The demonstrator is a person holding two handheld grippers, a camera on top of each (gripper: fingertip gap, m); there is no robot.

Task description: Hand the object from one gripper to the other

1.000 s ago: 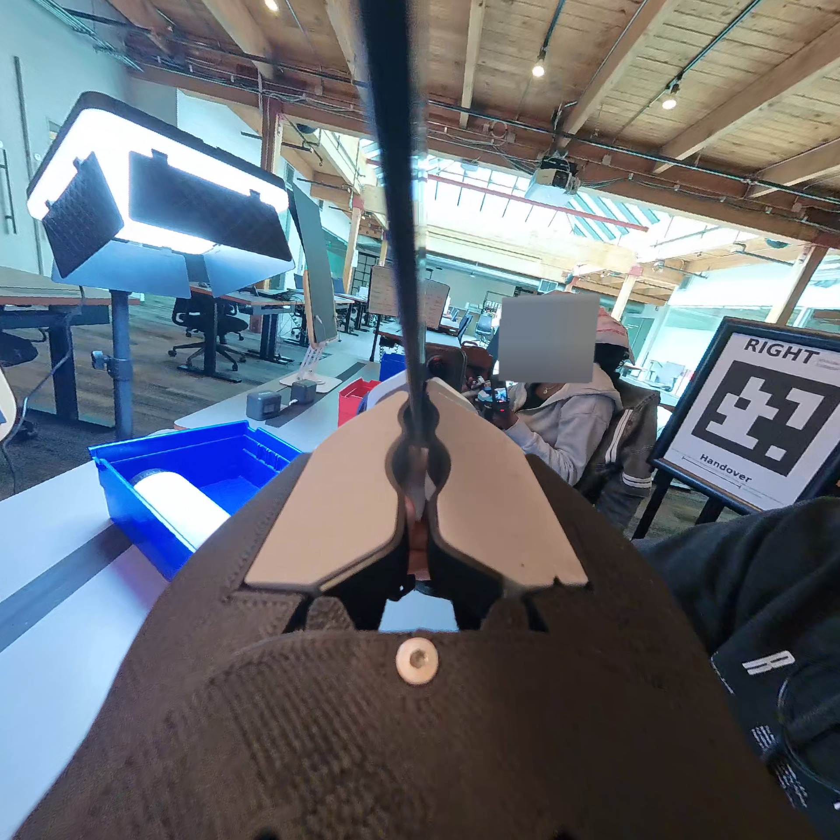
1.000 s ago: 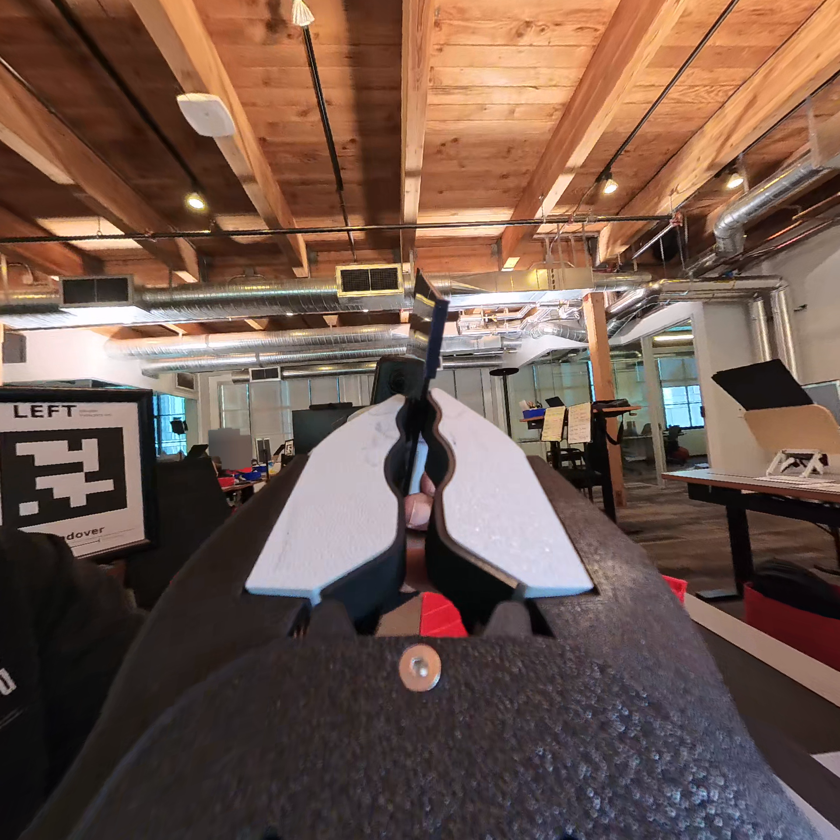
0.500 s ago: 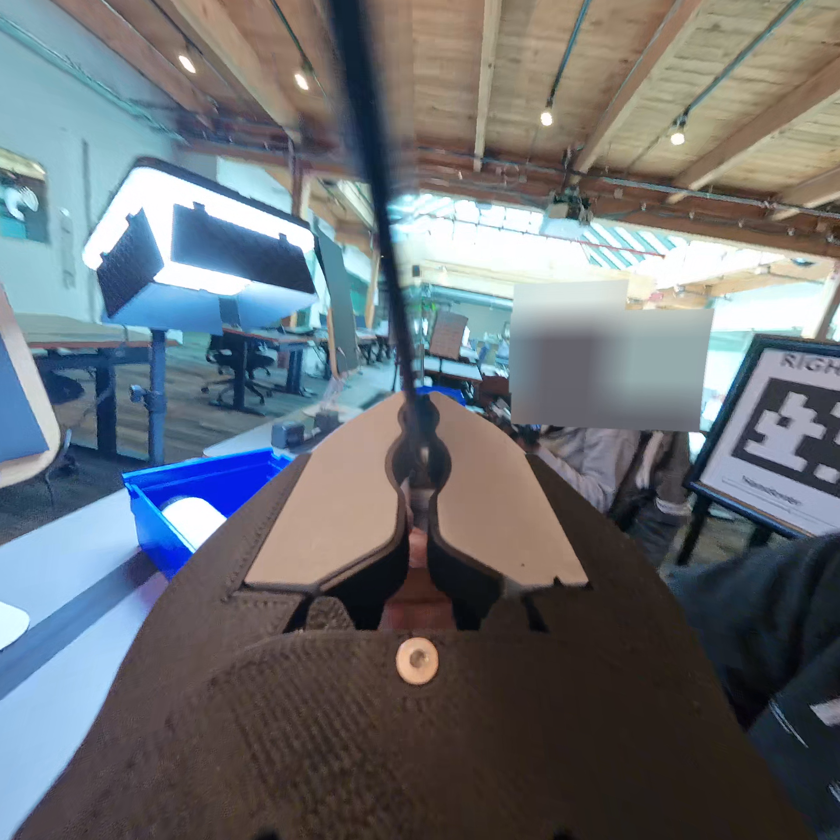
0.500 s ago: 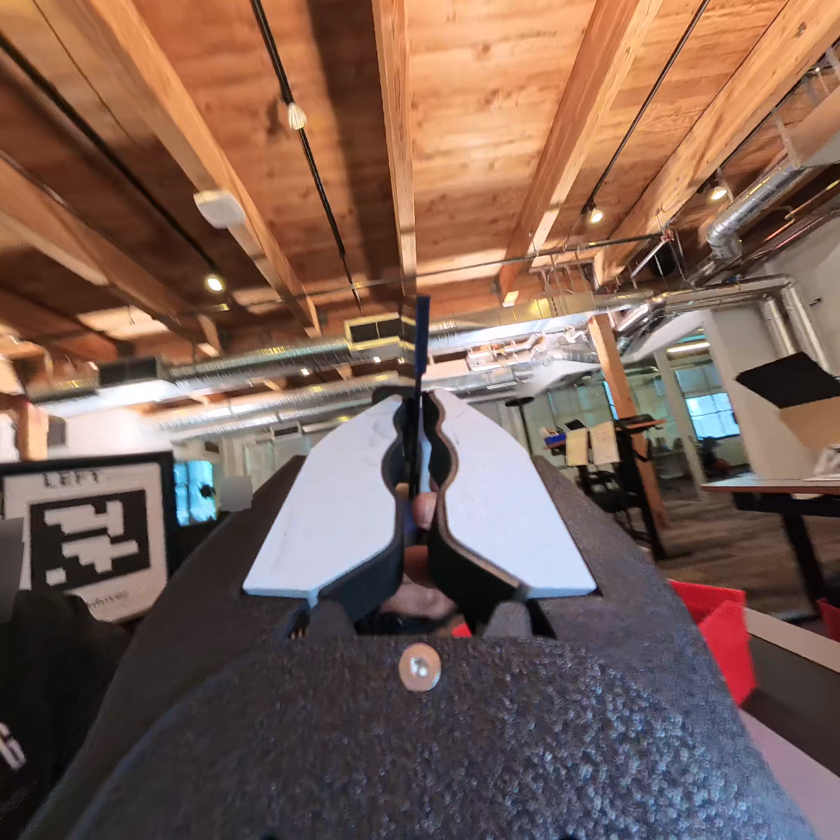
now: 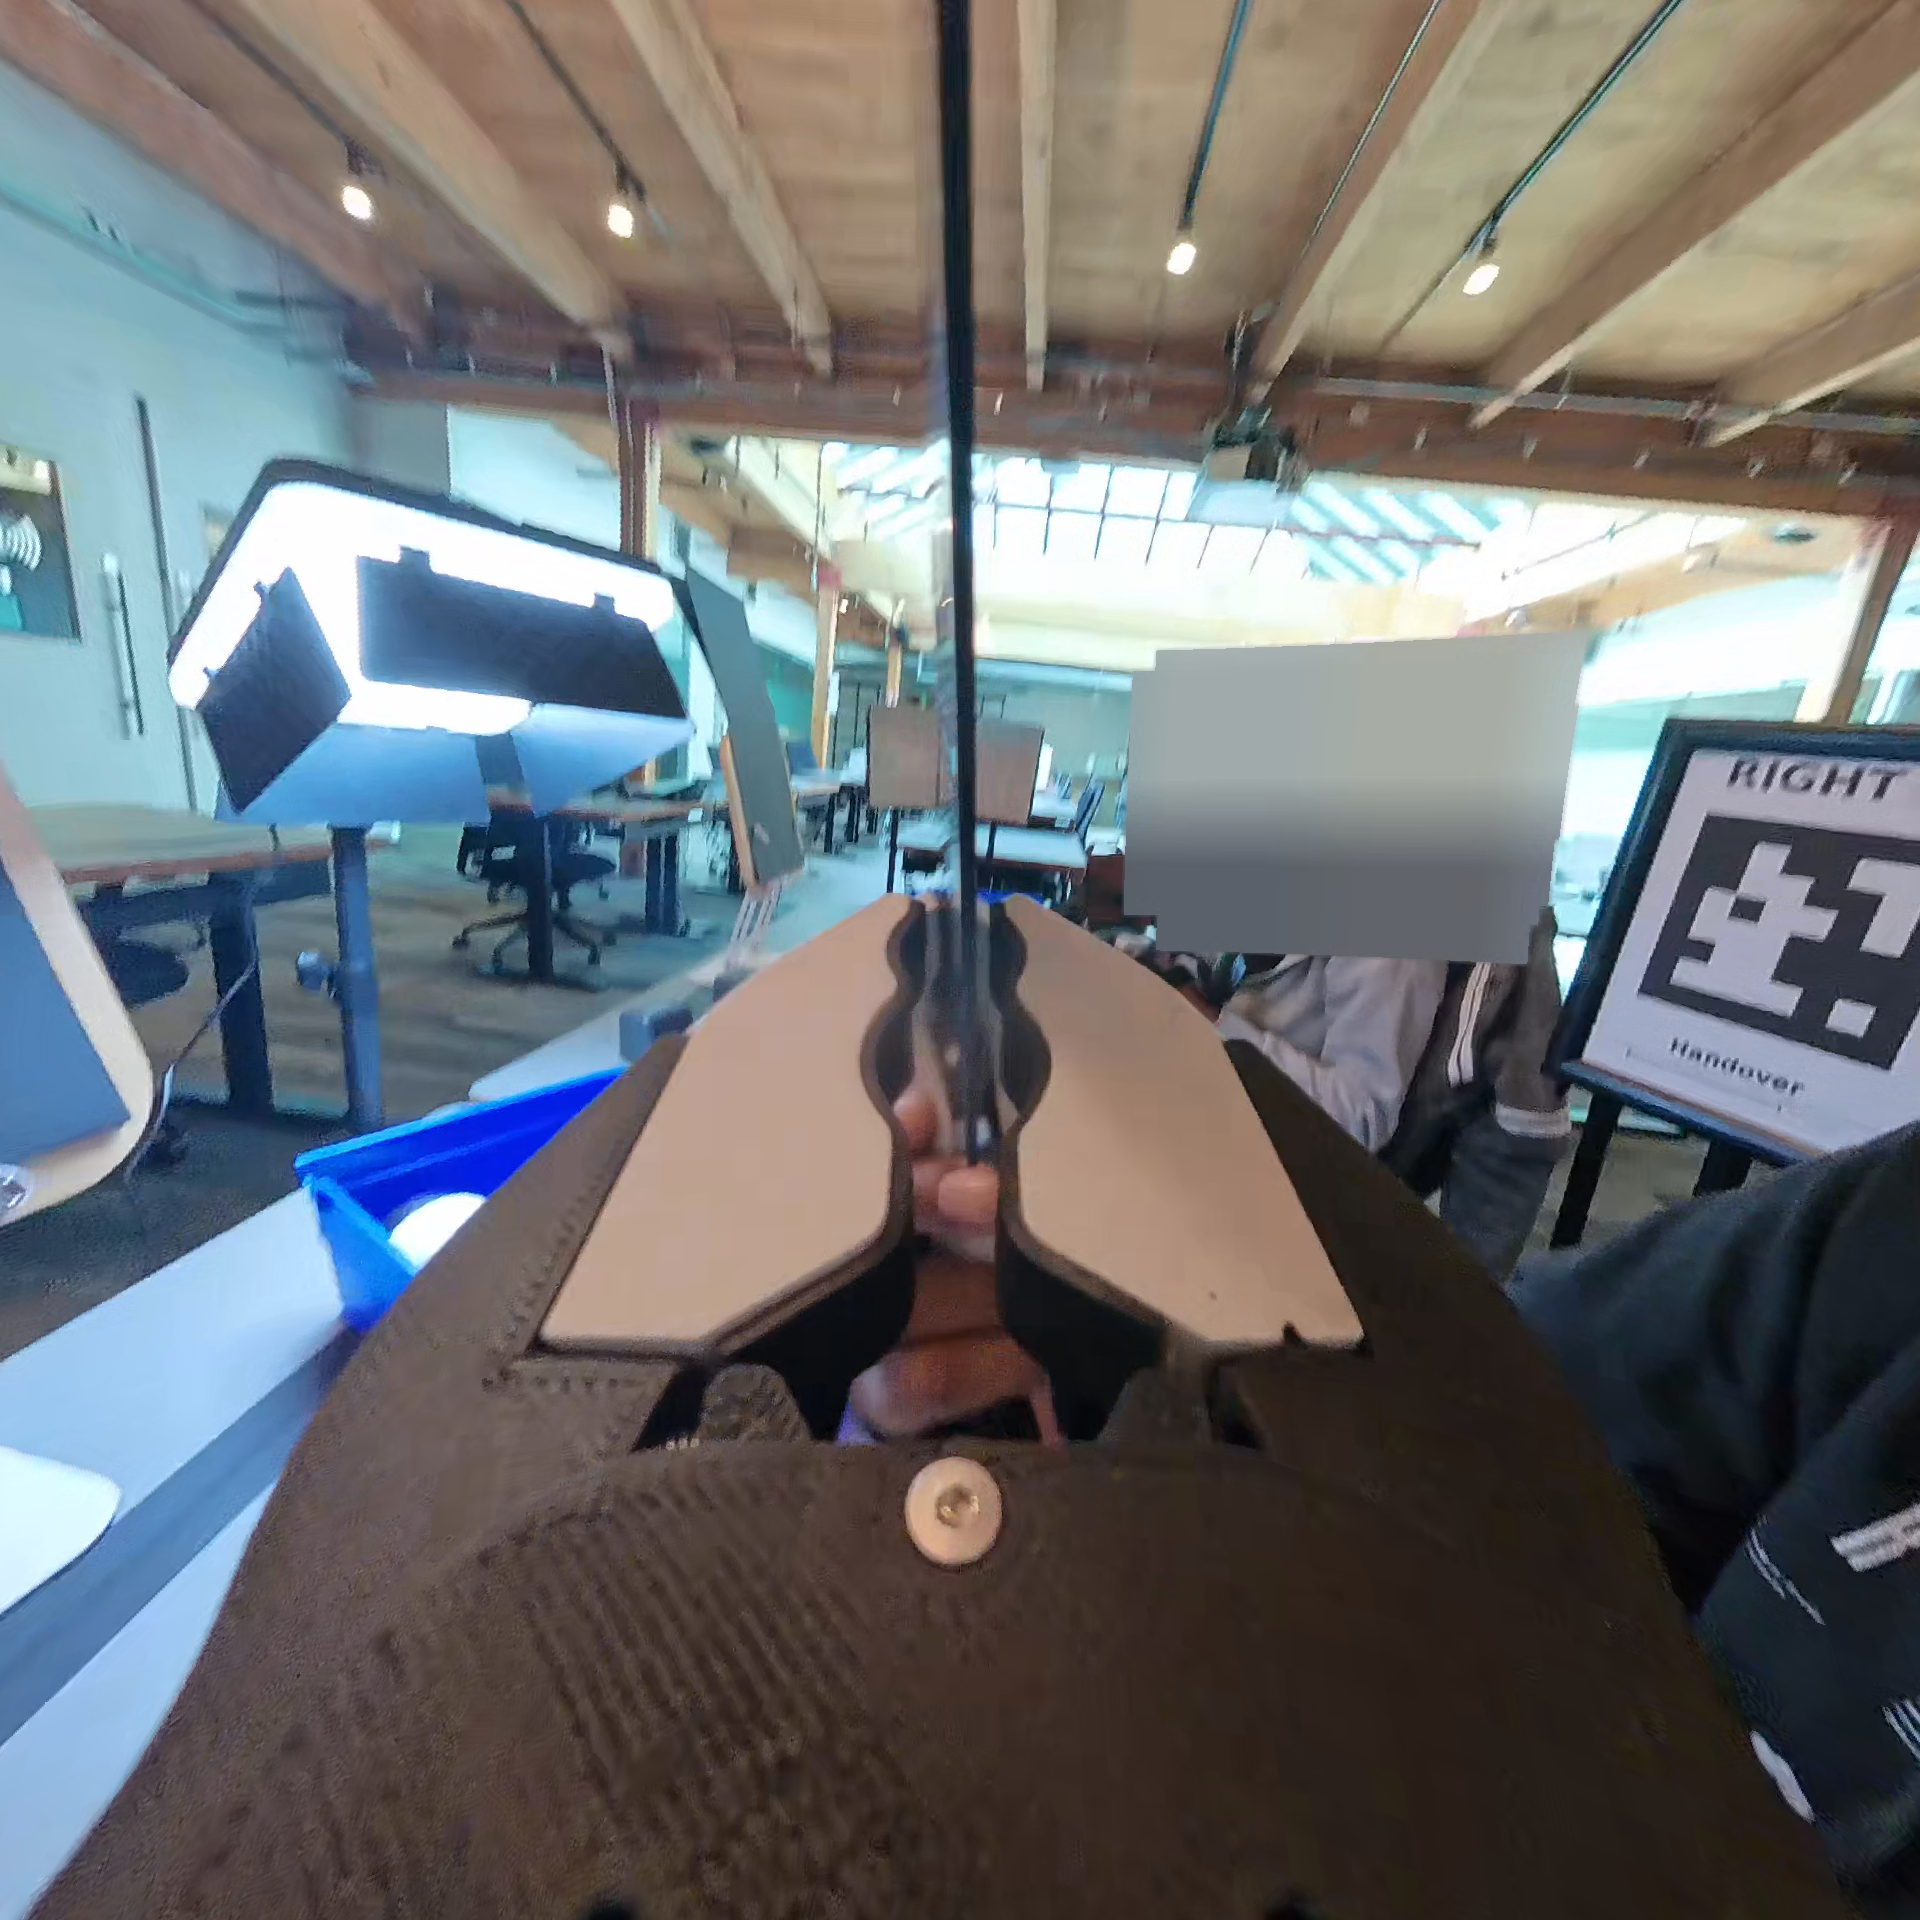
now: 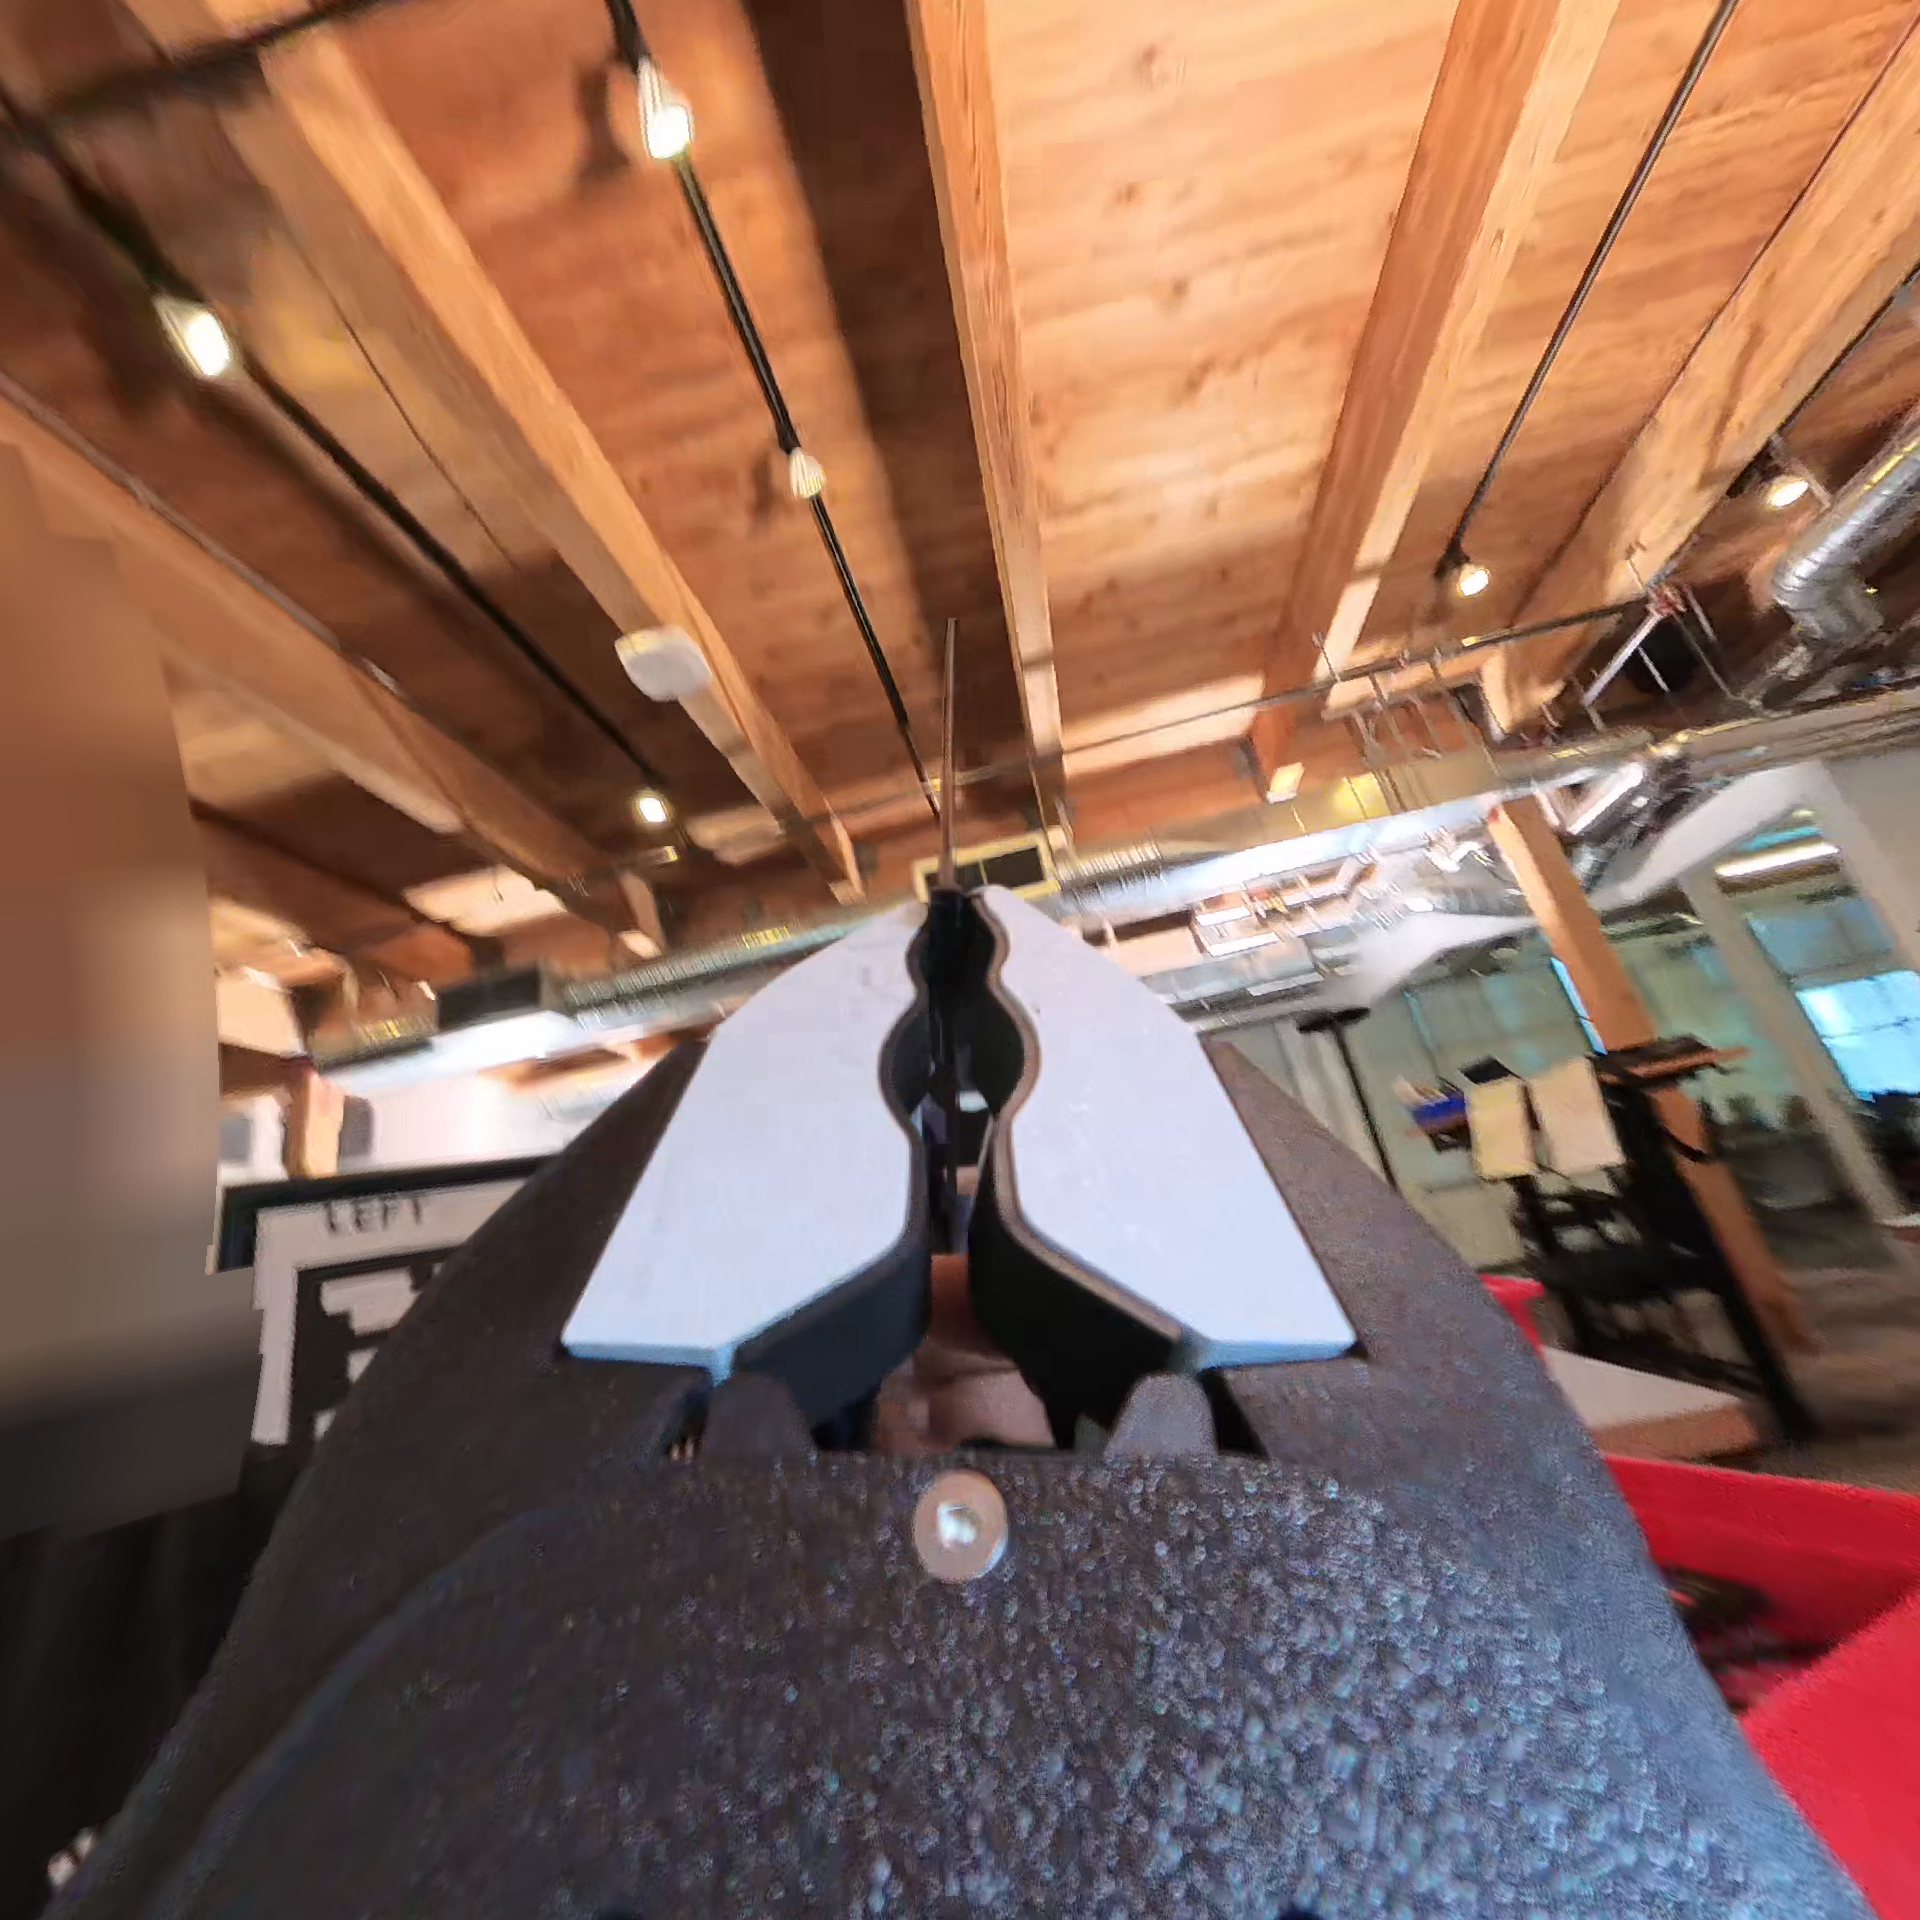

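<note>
Blue bin [image 5: 416, 1164] low left — framed sign [image 5: 1766, 935] right.

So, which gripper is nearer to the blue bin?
Left, probably. The blue bin sits below and left of the left gripper; the right gripper, shut on the thin dark rod, has no blue bin in its view.

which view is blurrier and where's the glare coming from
Right wrist view is blurrier: the ceiling beams smear with motion and the left edge is a soft blur. Left wrist view is sharper, with glare from the lit softbox light and blown-out skylight windows; the thin black object stands dark against them.
</note>
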